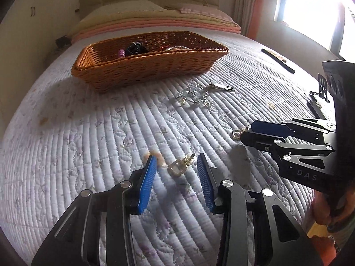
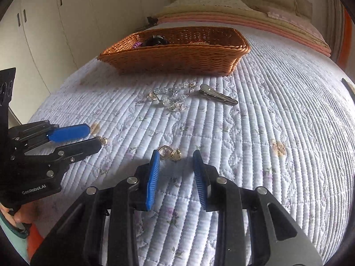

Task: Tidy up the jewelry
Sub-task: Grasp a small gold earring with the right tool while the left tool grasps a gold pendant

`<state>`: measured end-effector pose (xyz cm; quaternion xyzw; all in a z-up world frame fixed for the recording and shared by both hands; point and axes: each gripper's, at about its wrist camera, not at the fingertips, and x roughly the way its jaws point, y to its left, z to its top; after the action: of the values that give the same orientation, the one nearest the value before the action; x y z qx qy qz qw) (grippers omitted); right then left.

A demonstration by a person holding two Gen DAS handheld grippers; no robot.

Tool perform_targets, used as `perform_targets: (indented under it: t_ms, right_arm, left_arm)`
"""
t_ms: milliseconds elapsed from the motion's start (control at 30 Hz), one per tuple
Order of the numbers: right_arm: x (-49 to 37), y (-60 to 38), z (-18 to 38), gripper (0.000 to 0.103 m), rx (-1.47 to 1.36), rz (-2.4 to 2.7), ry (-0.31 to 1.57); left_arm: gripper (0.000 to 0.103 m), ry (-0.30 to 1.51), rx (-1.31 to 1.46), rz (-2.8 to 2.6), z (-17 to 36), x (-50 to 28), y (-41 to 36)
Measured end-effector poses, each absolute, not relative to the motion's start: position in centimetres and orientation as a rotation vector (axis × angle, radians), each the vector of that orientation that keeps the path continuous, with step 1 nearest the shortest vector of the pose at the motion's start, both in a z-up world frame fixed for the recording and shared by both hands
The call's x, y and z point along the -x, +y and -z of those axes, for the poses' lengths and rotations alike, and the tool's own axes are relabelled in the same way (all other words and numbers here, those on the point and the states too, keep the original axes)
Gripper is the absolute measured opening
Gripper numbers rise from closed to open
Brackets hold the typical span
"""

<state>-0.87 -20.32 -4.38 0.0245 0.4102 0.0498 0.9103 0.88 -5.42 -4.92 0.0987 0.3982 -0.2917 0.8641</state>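
Observation:
Two gold earrings lie on the quilted bed. My left gripper (image 1: 176, 163) is open, its fingers on either side of one earring (image 1: 179, 165), low over the quilt. My right gripper (image 2: 176, 155) is open around the other earring (image 2: 169, 151), which also shows in the left wrist view (image 1: 238, 133) at the right gripper's tip. A crystal bead bracelet (image 1: 195, 96) (image 2: 172, 97) and a silver hair clip (image 1: 221, 86) (image 2: 218, 95) lie between the grippers and a wicker basket (image 1: 155, 66) (image 2: 177, 57). The basket holds a black item, a purple item and other pieces.
Pillows and folded bedding (image 2: 244, 15) lie at the head of the bed behind the basket. A dark strap-like object (image 1: 278, 61) lies at the bed's right side. White cupboards (image 2: 55, 22) stand to the left; a bright window (image 1: 310, 4) is to the right.

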Motion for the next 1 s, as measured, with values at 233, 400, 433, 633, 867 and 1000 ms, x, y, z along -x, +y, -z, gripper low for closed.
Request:
perform_targets:
  t_ms: [233,400,433,633,867,1000]
  right_arm:
    - [0.8,-20.0,4.4,0.028,-0.042,-0.132,0.853]
    - [0.8,-19.9,4.4,0.027,-0.048,-0.149,0.860]
    - [0.8,-20.1,4.4,0.027,-0.053,-0.143,0.860]
    - [-0.6,-20.4,4.3,0.027,-0.039,-0.120,0.880]
    - [-0.4,-18.5,4.7,0.011,0.048,-0.131,0.872]
    - [0.3,-19.0,4.4,0.008,0.018,-0.141,0.849]
  left_arm:
    - [0.023,0.837,-0.270,0.660,5.2,0.4,-6.1]
    - [0.023,0.849,-0.226,0.682,5.1,0.8,-4.9]
    - [0.023,0.847,-0.223,0.675,5.1,0.6,-4.8]
    - [0.025,0.848,-0.252,0.673,5.3,-0.5,-5.9]
    - [0.021,0.826,-0.274,0.660,5.4,-0.1,-6.3]
    - [0.013,0.816,-0.258,0.657,5.3,-0.2,-6.0]
